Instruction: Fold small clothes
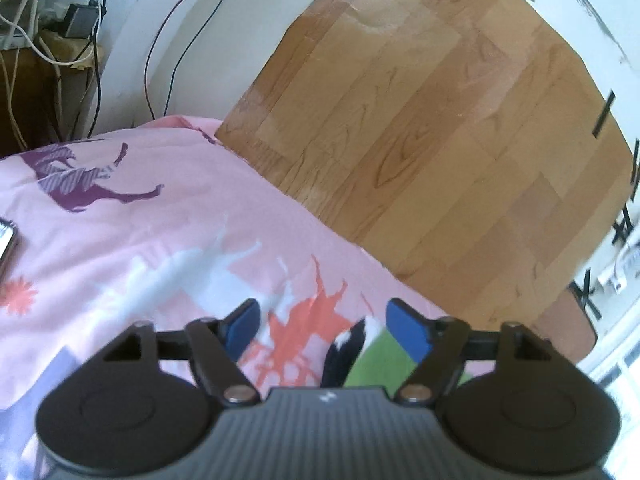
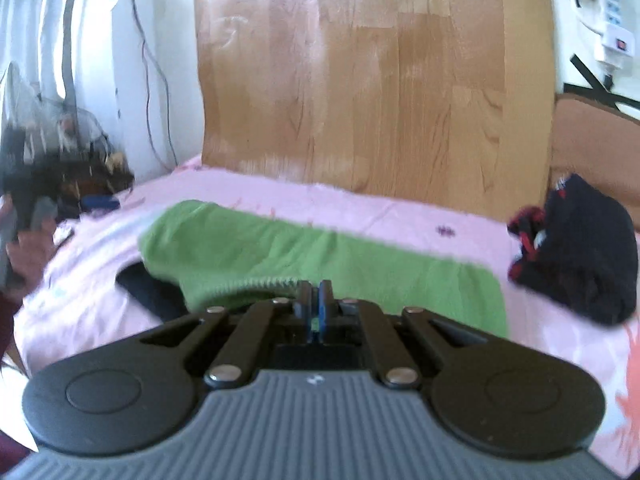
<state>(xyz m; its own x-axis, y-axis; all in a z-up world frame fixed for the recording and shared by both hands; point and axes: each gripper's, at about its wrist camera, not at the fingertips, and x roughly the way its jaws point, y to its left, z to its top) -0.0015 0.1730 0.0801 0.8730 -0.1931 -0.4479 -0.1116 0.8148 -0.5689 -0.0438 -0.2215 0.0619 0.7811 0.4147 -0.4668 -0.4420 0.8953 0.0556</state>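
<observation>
A green garment (image 2: 304, 256) lies stretched across the pink patterned bedsheet (image 2: 432, 220). My right gripper (image 2: 317, 300) is shut at the garment's near edge, and a sliver of green shows between its pads. A dark garment (image 2: 148, 294) pokes out from under the green one on the left. My left gripper (image 1: 324, 324) is open and empty above the sheet (image 1: 160, 220), with a corner of the green garment (image 1: 376, 360) and a black-and-white piece (image 1: 344, 352) just below its fingers.
A navy garment with red and white trim (image 2: 580, 256) sits bunched at the right. A wooden headboard (image 2: 380, 80) rises behind the bed. Cables and clutter (image 2: 60, 160) are at the left. A phone (image 1: 6, 244) lies on the sheet's left edge.
</observation>
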